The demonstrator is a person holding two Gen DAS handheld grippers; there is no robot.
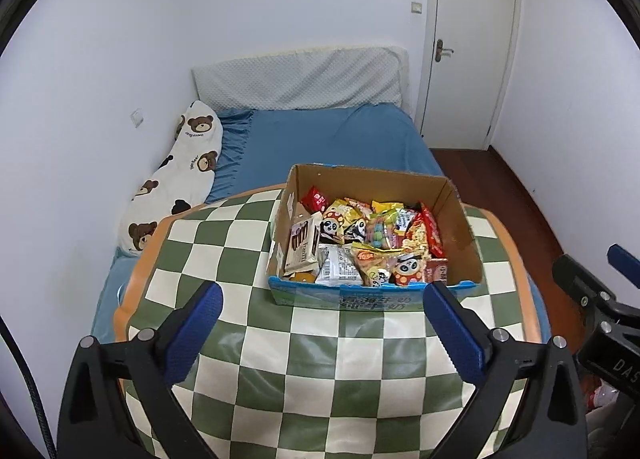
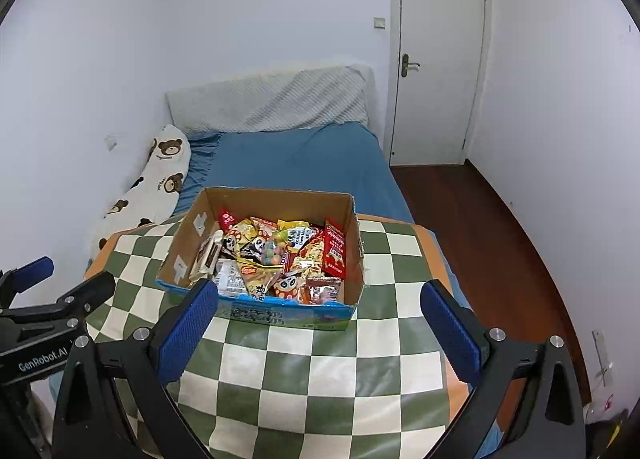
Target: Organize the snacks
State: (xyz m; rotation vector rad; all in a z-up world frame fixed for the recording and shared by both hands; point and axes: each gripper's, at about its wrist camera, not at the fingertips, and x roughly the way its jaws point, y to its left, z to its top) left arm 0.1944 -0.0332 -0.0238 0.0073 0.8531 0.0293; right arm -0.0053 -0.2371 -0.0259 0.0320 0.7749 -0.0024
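An open cardboard box (image 1: 460,215) with a blue front edge stands on a green-and-cream checkered cloth (image 1: 320,371). It is full of snack packets (image 1: 360,243), among them panda-print packs, a red pack and a white chocolate-stick box. The box also shows in the right wrist view (image 2: 180,243), with the snack packets (image 2: 280,259) inside. My left gripper (image 1: 322,295) is open and empty, above the cloth just short of the box front. My right gripper (image 2: 318,295) is open and empty, near the box's front edge. Each gripper shows at the edge of the other's view.
The checkered cloth (image 2: 320,379) covers a table with an orange rim (image 1: 136,283). Behind it is a bed with a blue sheet (image 1: 320,139), a bear-print pillow (image 1: 180,179) and a grey headboard cushion (image 1: 300,79). A white door (image 1: 472,59) and dark wood floor (image 2: 480,239) lie to the right.
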